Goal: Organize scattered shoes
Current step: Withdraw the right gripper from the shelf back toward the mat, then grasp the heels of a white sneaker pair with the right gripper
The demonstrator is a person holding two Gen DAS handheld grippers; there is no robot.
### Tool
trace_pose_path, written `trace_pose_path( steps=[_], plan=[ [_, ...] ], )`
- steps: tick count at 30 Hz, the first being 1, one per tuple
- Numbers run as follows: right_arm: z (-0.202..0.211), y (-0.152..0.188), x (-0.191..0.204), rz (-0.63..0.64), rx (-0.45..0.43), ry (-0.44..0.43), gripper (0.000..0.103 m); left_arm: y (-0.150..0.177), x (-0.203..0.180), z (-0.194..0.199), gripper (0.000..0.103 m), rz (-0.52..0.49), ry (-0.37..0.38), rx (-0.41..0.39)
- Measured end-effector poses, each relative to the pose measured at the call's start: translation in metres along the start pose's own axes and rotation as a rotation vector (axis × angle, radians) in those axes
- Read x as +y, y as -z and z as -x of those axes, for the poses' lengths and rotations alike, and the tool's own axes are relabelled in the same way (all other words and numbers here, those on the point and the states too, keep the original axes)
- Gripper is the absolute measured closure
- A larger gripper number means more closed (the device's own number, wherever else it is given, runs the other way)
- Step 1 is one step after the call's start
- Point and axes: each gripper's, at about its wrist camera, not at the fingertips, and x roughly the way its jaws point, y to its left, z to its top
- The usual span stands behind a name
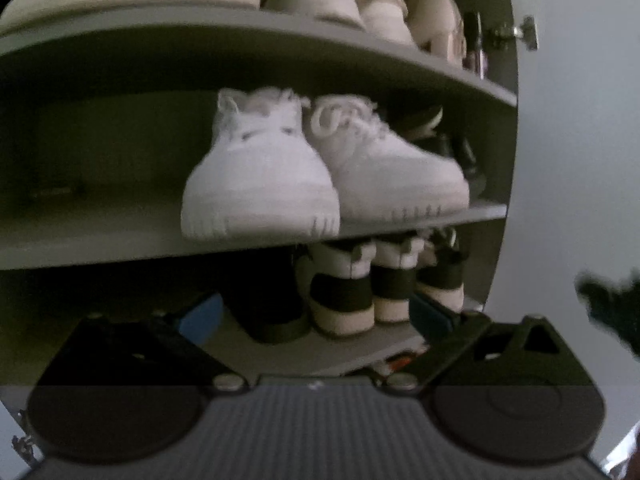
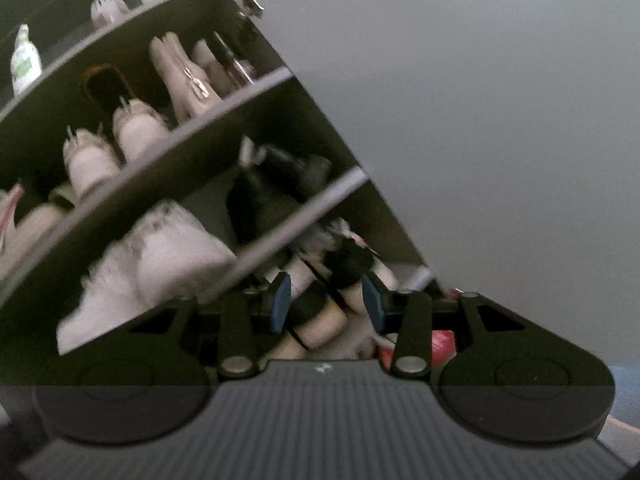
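Observation:
In the left wrist view a pair of white sneakers (image 1: 320, 172) stands toes out on the middle shelf (image 1: 100, 240) of a shoe cabinet. Black and white sneakers (image 1: 356, 292) stand on the shelf below. My left gripper (image 1: 316, 316) is open wide in front of that lower shelf, with nothing gripped. In the right wrist view, which is tilted, my right gripper (image 2: 327, 302) is shut on a black and cream shoe (image 2: 346, 266) and holds it near the cabinet's lower right shelves. The white sneakers (image 2: 160, 264) lie to its left.
Upper shelves hold several pale shoes (image 1: 380, 12) and a white bottle (image 2: 25, 60). The open grey cabinet door (image 1: 580, 140) stands at the right on its hinge (image 1: 516, 32). A dark blurred shape (image 1: 608, 308) shows at the right edge. Something red (image 2: 442, 340) lies under the right gripper.

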Motion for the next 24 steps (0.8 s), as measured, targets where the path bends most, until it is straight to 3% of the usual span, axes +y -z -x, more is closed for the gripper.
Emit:
trace_pose_path(
  steps=[3,6,8,10,11,14,19,24],
  plan=[
    [0.029,0.015,-0.033,0.047,0.031,0.095,0.06,-0.008,0.0,0.005,0.003,-0.04,0.001,-0.044],
    [0.061,0.029,-0.092,0.038,0.028,0.303,0.059,-0.013,0.006,0.01,0.003,-0.026,0.007,-0.06],
    [0.087,0.038,-0.153,-0.058,-0.01,0.488,0.059,-0.013,0.006,0.012,0.003,-0.034,-0.002,-0.073],
    [0.095,0.043,-0.195,-0.066,-0.014,0.597,0.058,-0.013,0.003,0.012,0.003,-0.055,-0.002,-0.078],
    [0.097,0.045,-0.231,-0.059,0.003,0.697,0.058,-0.012,0.001,0.012,0.003,-0.065,-0.002,-0.081],
    [0.092,0.046,-0.312,-0.125,0.058,0.859,0.054,-0.01,-0.002,0.016,0.003,-0.055,0.013,-0.072],
    [0.062,0.049,-0.423,-0.258,0.138,0.96,0.035,-0.004,-0.013,0.029,0.003,-0.088,0.035,-0.092],
    [0.04,0.062,-0.483,-0.313,0.176,1.014,0.034,0.004,-0.026,0.041,0.002,-0.155,0.019,-0.125]
  ],
)
